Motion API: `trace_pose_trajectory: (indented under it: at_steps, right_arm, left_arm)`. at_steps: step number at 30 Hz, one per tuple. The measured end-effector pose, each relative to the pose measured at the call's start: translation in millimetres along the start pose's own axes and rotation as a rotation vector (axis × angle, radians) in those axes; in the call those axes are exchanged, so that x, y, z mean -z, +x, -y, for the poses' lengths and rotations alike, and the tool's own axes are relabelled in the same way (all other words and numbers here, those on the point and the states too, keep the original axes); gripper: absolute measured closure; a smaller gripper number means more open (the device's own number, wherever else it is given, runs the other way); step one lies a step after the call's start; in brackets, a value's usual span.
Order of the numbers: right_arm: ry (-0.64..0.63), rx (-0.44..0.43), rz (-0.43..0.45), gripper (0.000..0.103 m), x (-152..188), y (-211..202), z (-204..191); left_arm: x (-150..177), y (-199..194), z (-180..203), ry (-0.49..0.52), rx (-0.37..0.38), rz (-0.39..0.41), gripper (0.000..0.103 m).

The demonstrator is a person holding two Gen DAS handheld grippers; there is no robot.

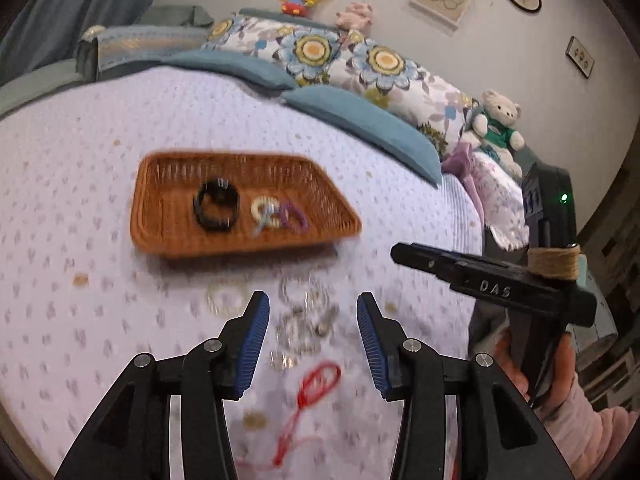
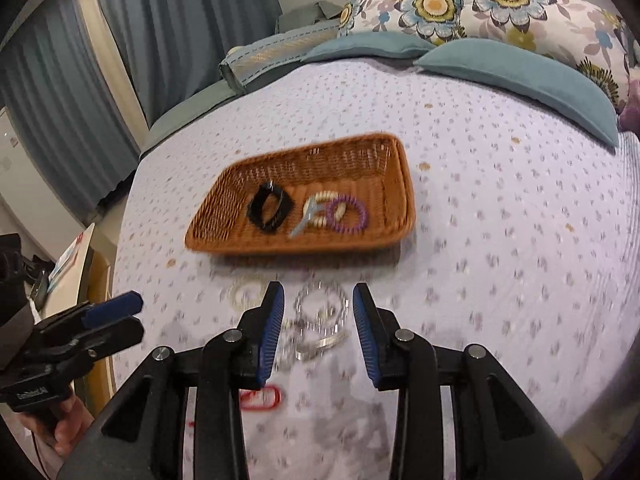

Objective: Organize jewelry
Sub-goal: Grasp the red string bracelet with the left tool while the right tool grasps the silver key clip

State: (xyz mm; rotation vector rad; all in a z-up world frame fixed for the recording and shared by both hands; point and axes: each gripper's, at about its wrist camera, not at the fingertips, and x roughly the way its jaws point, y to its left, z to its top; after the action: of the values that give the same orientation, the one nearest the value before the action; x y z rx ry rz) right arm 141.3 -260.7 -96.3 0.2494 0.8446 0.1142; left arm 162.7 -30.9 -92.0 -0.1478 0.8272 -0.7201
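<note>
A brown wicker tray (image 1: 168, 236) (image 2: 224, 236) lies on the bed. In it are a black bracelet (image 1: 216, 208) (image 2: 269, 208), a cream beaded bracelet (image 1: 264, 210) (image 2: 320, 210) and a purple coil bracelet (image 1: 294, 216) (image 2: 348, 214). In front of the tray, blurred silver bracelets (image 1: 306, 316) (image 2: 320, 312), a pale ring bracelet (image 1: 224, 300) (image 2: 246, 292) and a red cord (image 1: 316, 384) (image 2: 262, 398) lie on the cover. My left gripper (image 1: 312, 344) is open above the silver pieces. My right gripper (image 2: 318, 332) is open above them too, empty.
The bed has a lilac dotted cover (image 1: 80, 184) (image 2: 520, 240). Blue cushions (image 1: 360, 120) (image 2: 520, 68) and floral pillows (image 1: 340, 56) lie behind the tray. A teddy bear (image 1: 500, 124) sits at the right. Curtains (image 2: 120, 40) hang at the left.
</note>
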Motion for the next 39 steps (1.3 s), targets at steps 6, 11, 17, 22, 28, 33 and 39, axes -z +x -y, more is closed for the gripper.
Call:
trace_pose_trajectory:
  at_steps: [6, 11, 17, 22, 28, 33, 39]
  right_arm:
    - [0.040, -0.012, -0.073, 0.065, 32, 19, 9]
    - [0.057, -0.023, -0.122, 0.065, 45, 39, 9]
    - [0.036, 0.003, -0.154, 0.065, 48, 61, -4]
    - [0.043, 0.051, -0.179, 0.065, 47, 85, -10]
    - [0.026, 0.101, -0.175, 0.065, 46, 96, -12]
    - [0.094, 0.143, -0.140, 0.073, 48, 81, 12]
    - [0.201, 0.138, -0.107, 0.073, 49, 58, 58]
  left_arm:
    - [47, 24, -1, -0.001, 0.020, -0.110, 0.056]
    - [72, 52, -5, -0.023, 0.024, -0.180, 0.056]
    - [79, 71, -9, -0.046, 0.029, -0.205, 0.056]
    - [83, 74, -10, -0.043, 0.030, -0.204, 0.056]
    - [80, 77, -11, -0.056, 0.046, -0.203, 0.056]
    - [81, 78, -12, -0.050, 0.044, -0.202, 0.056]
    - [81, 79, -9, -0.041, 0.037, -0.202, 0.056]
